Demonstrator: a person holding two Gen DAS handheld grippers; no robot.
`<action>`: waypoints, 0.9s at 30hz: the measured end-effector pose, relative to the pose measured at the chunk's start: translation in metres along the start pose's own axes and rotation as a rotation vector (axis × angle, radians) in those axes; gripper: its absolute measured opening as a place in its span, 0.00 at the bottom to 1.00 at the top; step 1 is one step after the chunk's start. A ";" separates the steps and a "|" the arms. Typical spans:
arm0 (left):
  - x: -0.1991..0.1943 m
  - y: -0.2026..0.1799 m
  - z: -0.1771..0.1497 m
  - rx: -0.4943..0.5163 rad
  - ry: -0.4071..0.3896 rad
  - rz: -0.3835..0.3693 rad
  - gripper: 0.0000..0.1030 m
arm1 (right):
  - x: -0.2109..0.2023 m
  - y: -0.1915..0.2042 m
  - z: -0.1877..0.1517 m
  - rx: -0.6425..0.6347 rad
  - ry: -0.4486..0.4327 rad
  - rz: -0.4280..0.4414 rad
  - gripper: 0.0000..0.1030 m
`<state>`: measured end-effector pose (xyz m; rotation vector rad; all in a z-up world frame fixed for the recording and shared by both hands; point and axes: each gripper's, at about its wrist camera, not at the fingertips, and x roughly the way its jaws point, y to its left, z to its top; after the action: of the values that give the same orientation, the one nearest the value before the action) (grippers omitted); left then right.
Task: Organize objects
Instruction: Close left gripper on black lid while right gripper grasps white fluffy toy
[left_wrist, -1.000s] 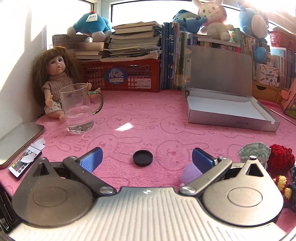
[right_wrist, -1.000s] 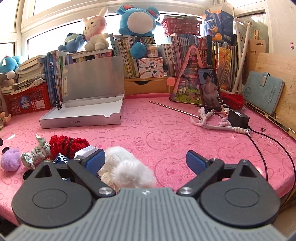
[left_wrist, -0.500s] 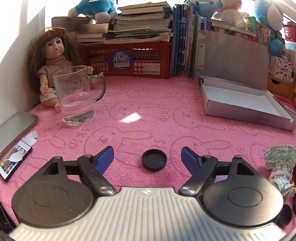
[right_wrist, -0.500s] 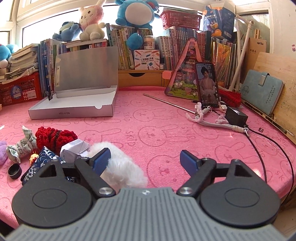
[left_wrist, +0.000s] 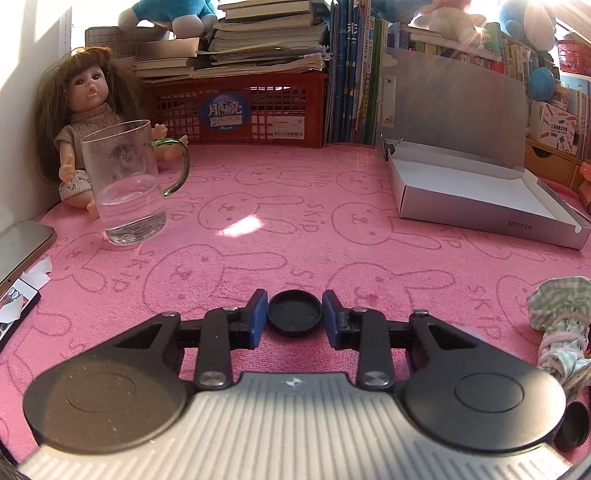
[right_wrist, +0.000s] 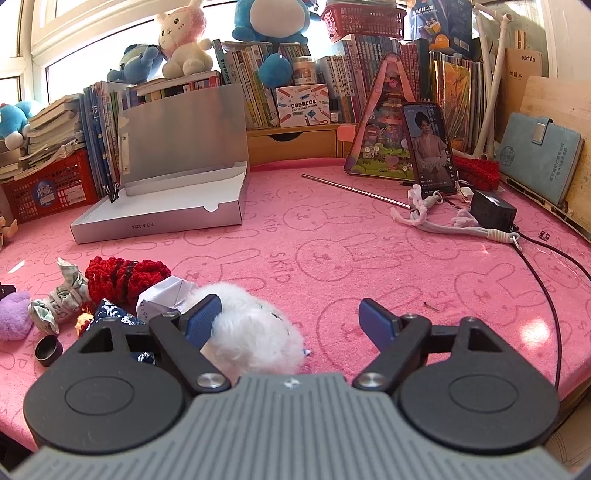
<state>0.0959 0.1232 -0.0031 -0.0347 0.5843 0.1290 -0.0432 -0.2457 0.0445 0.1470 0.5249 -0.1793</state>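
The left gripper (left_wrist: 294, 314) has just been closing its jaws around a small black round cap (left_wrist: 294, 312) that lies flat on the pink bunny-print table (left_wrist: 295, 206); both blue pads (left_wrist: 257, 314) sit against the cap's rim, one at each side, so the cap is clamped between them. Beyond it to the left stands a glass mug (left_wrist: 127, 184) with a green handle and some water, and a doll (left_wrist: 86, 122) sits behind the mug. To the right lies an open silver box (left_wrist: 476, 192), lid upright. The right gripper (right_wrist: 291, 321) stands with jaws apart, holding nothing; a white fluffy pom-pom (right_wrist: 251, 332) lies between them against the left pad. A red crocheted piece (right_wrist: 125, 275) and folded white paper (right_wrist: 166, 295) lie just beside it.
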 end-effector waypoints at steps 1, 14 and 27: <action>0.000 -0.003 -0.001 0.013 -0.007 0.004 0.36 | 0.001 -0.001 0.000 0.008 0.006 0.009 0.85; -0.014 -0.024 -0.002 0.038 -0.031 -0.070 0.36 | 0.015 -0.012 0.000 0.122 0.057 0.080 0.88; -0.018 -0.032 -0.002 0.046 -0.026 -0.094 0.36 | 0.024 -0.004 -0.002 0.170 0.087 0.132 0.89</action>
<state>0.0842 0.0893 0.0054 -0.0161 0.5583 0.0247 -0.0241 -0.2520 0.0304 0.3557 0.5848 -0.0887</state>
